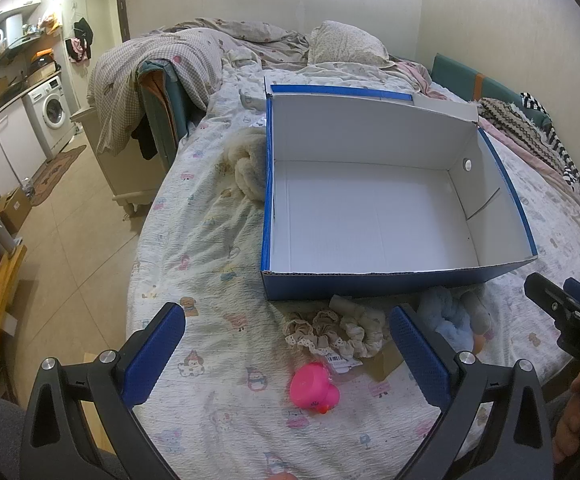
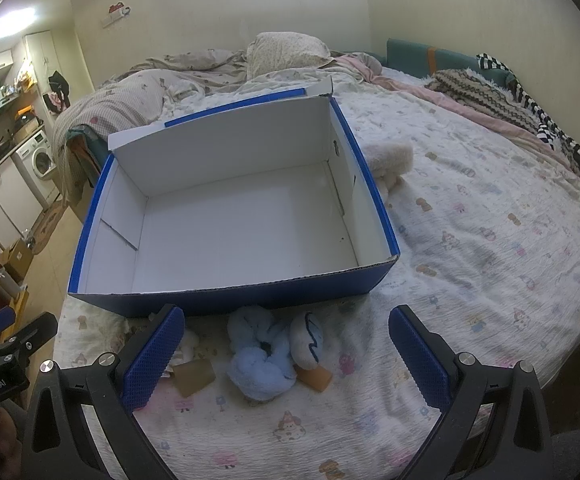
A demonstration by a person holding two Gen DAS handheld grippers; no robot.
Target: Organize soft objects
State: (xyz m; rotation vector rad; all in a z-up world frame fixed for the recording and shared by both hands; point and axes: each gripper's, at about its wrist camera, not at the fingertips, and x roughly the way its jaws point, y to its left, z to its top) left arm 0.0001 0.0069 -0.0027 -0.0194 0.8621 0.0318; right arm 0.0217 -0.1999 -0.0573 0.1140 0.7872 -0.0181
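Observation:
An open blue box (image 1: 374,280) with a white, empty inside sits on the bed; it also shows in the right wrist view (image 2: 225,300). In front of it lie beige lace scrunchies (image 1: 332,330), a pink rubber duck (image 1: 314,390) and a light-blue fluffy scrunchie (image 1: 450,320). In the right wrist view the blue scrunchie (image 2: 259,360) lies beside a white plush piece (image 2: 308,340). A cream fluffy item (image 1: 249,168) lies beside the box (image 2: 390,158). My left gripper (image 1: 285,356) is open above the duck. My right gripper (image 2: 285,356) is open above the blue scrunchie.
The bed sheet (image 1: 209,248) has a cartoon print. Crumpled duvets and a pillow (image 1: 346,42) lie at the bed's far end, knitted clothes (image 2: 490,96) at the right. A tiled floor, washing machine (image 1: 51,112) and cabinets are left. Brown card tags (image 2: 193,376) lie by the scrunchies.

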